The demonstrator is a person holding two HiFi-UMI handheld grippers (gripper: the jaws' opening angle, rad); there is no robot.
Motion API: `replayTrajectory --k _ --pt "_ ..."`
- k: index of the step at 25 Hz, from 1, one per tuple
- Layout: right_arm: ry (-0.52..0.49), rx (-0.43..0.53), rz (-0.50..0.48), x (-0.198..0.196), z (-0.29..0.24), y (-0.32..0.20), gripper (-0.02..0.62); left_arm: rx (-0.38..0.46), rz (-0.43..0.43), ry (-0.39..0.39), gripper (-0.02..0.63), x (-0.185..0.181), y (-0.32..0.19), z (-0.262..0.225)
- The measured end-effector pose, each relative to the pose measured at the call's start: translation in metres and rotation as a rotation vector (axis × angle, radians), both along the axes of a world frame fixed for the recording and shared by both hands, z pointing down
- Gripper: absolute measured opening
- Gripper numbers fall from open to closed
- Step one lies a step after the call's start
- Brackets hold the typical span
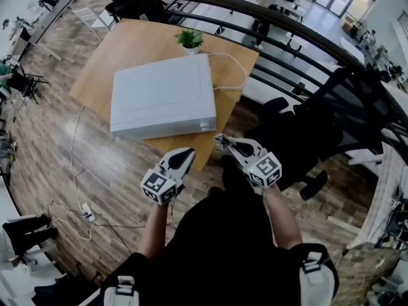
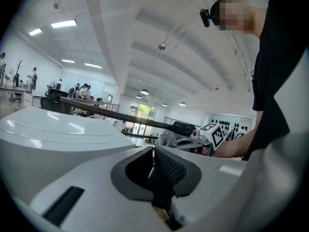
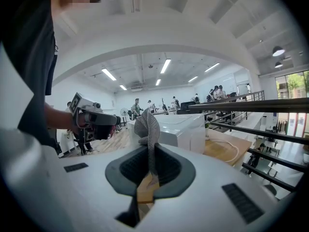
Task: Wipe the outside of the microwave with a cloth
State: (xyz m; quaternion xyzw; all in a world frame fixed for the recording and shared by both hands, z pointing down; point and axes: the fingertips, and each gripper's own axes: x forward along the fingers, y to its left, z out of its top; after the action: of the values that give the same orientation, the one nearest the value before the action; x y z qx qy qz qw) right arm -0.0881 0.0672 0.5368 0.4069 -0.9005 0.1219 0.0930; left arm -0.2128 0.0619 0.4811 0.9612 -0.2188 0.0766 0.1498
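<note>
- Cloth (image 3: 147, 123): grey and knit-textured, pinched between the pads of the right gripper (image 1: 223, 141). A bunched end stands up past the fingertips, and a thin strip runs down between the pads.
- Right gripper: clenched on the cloth. It is held in the air, touching neither the microwave nor the table.
- Microwave (image 1: 162, 94): white box, ahead of the right gripper and off to its left. In the right gripper view its near corner shows just behind the cloth's raised end. There is a clear gap between cloth and casing, so no contact.
- Left gripper (image 1: 185, 155): jaws pressed together with nothing between them. It hangs beside the right gripper, on its left, with the tips apart.
- From the left gripper, the microwave lies ahead and to the left. Its front lower edge is near the fingertips in the head view, not touching.
- In the left gripper view, the right gripper with its marker cube appears ahead to the right, the cloth pale at its tip.
- Table (image 1: 127, 43): wooden top carrying the microwave. Its near corner lies below and just ahead of both grippers.
- Cable (image 1: 237, 69): white, looping over the table beyond the microwave's right side, ahead of the right gripper.
- Plant (image 1: 190, 39): small, green, in a pot, standing behind the microwave, farthest from both grippers.
- Railing (image 1: 255, 11): dark bars running past the far right of the table.
</note>
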Motion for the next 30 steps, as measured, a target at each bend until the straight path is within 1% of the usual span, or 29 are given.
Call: replayTrajectory --k 8,12,16,22,26,30 --pt "-0.026 -0.01 0.002 0.008 -0.002 -0.033 0.014 -0.007 0.0 -0.011 0.011 0.015 -0.03 0.001" --pt "-0.049 -0.018 -0.003 0.015 0.004 -0.047 0.014 -0.002 0.009 -0.031 0.011 0.029 -0.046 -0.001" --pt "-0.087 -0.026 -0.009 0.018 0.012 -0.06 0.014 -0.015 0.022 -0.04 0.011 0.043 -0.056 0.001" --pt "-0.099 -0.063 -0.044 0.019 0.024 -0.077 0.014 0.006 0.025 -0.07 0.011 0.062 -0.076 0.001" --pt "-0.114 -0.06 -0.082 0.013 0.026 -0.088 0.014 0.017 0.021 -0.07 0.011 0.071 -0.085 -0.001" --pt "-0.107 -0.081 -0.119 0.009 0.031 -0.098 0.014 -0.003 0.0 -0.086 0.011 0.075 -0.093 0.001"
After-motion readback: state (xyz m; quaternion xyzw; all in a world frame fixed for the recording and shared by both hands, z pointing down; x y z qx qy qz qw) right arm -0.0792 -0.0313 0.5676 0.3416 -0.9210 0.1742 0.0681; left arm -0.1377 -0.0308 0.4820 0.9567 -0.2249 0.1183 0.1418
